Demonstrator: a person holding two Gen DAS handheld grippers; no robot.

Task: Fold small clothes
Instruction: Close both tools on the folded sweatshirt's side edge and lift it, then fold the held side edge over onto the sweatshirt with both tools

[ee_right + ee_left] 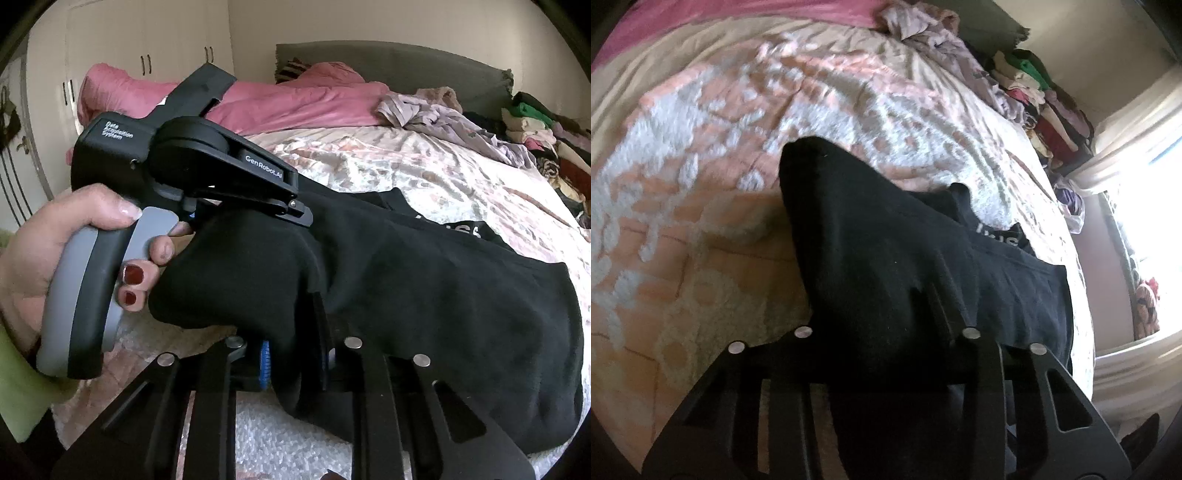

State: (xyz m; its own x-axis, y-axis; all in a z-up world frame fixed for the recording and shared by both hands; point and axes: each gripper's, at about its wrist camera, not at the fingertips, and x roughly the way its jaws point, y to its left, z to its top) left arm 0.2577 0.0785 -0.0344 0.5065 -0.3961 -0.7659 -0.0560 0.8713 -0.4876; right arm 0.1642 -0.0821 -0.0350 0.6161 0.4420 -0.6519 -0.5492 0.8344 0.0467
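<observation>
**Both grippers clamped on a black garment over the bed**

A black garment (424, 295) with white lettering on it hangs bunched between the two grippers, its lower part draped onto the patterned pink-and-white bedspread (701, 184). The bulk of the cloth trails away to the right in both views, towards the edge of the bed.

In the right wrist view the right gripper (295, 365) has its fingers nearly together, with a thick fold of the black cloth pinched between them; a blue ridged pad (264, 363) shows just beside the fabric on the left finger. The left gripper (295, 218) reaches in from the left of that view, held by a hand (74, 251) with red-painted nails around a grey and black handle. Its jaw end is buried in the upper edge of the same garment, and the cloth bulges out beneath it.

In the left wrist view the black fabric covers the fingers of the left gripper (886, 306) almost wholly; they stand narrow, closed on a gathered ridge of the cloth that rises to a peak in front of the camera.

Farther back on the bed lie a pink duvet (295, 99) and a crumpled lilac garment (443, 118). A stack of folded clothes (528, 122) sits at the far right, near the grey headboard (406, 62). White wardrobe doors (147, 48) stand behind the bed.
</observation>
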